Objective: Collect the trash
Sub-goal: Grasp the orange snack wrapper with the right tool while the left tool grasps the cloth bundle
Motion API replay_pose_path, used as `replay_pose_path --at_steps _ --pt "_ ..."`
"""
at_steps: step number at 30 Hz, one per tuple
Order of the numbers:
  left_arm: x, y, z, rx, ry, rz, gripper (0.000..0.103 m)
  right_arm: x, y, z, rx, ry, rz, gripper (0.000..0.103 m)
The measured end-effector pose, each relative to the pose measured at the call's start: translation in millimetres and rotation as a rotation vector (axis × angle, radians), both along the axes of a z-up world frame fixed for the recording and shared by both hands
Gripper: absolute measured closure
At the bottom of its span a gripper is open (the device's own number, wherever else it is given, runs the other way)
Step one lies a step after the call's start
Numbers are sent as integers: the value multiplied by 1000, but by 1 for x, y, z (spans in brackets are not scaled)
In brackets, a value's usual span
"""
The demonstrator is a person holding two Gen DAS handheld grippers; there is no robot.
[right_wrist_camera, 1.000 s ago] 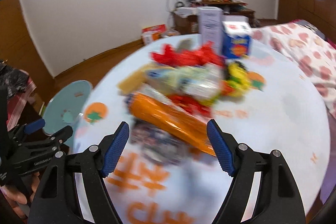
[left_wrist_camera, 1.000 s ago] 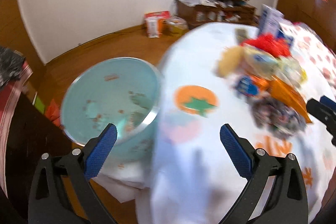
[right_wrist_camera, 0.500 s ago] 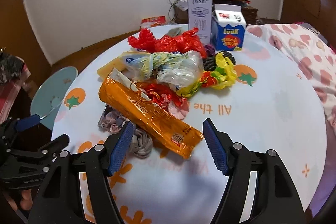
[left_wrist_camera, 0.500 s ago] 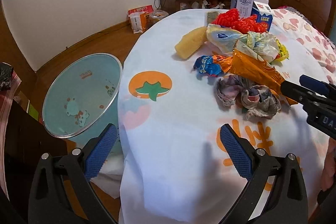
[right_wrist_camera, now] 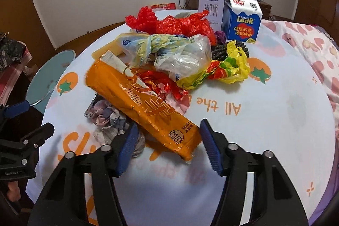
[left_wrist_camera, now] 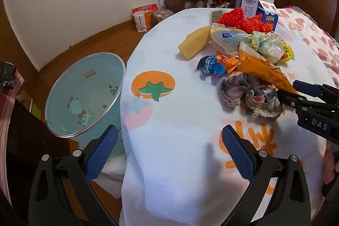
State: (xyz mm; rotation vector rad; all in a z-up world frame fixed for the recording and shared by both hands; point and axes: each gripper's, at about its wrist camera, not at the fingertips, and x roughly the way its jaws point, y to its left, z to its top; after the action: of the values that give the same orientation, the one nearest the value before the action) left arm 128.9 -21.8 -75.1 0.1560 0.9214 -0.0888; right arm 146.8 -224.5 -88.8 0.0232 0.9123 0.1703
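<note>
Two grippers, both spread wide and empty. Right gripper (right_wrist_camera: pixel 167 144) low over the table (right_wrist_camera: pixel 275 120), its blue pads flanking the near end of the orange wrapper (right_wrist_camera: pixel 144 105), pads apparently not yet touching the foil. Wrapper lying slantwise on the near edge of the trash pile, propped on the crumpled cloth wad (right_wrist_camera: pixel 108 118) and a red foil scrap (right_wrist_camera: pixel 163 84). Left gripper (left_wrist_camera: pixel 167 154) at the table's near edge, over bare cloth, nothing between its pads. Teal bin (left_wrist_camera: pixel 84 94) on the floor just beside the table on the left, mouth open and tilted toward the camera.

Likely step: seize the wrapper. Best done by sliding slightly further along its length, so the pads bite the body rather than the thin crimped seam, then closing across its width. Worth keeping the left pad clear of the cloth wad, which lies right against it, or both come up together. Slick foil, so a full squeeze before lifting. Then a straight lift to shed the red scrap before swinging left toward the bin.
</note>
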Motion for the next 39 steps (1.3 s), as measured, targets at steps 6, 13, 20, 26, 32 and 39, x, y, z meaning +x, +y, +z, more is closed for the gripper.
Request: replay_pose_path --at_steps 6,13,20,26,32,39 --pt "0 -4 -2 1 11 -4 7 -2 -1 -2 -15 2 16 67" --pt "-1 -11 2 -13 3 -16 7 -20 -19 18 32 -48 -27 95" --pt "7 -50 9 -56 -19 -103 7 -51 -56 29 49 -110 -167 96" --pt "16 -93 2 -35 -21 -160 7 -71 -78 26 -22 -142 -261 96" --pt "23 -110 -9 -21 2 -159 8 -76 -91 18 -32 -130 -300 96" --pt "32 -112 -26 -48 63 -148 19 -75 -90 7 -12 -107 -305 96"
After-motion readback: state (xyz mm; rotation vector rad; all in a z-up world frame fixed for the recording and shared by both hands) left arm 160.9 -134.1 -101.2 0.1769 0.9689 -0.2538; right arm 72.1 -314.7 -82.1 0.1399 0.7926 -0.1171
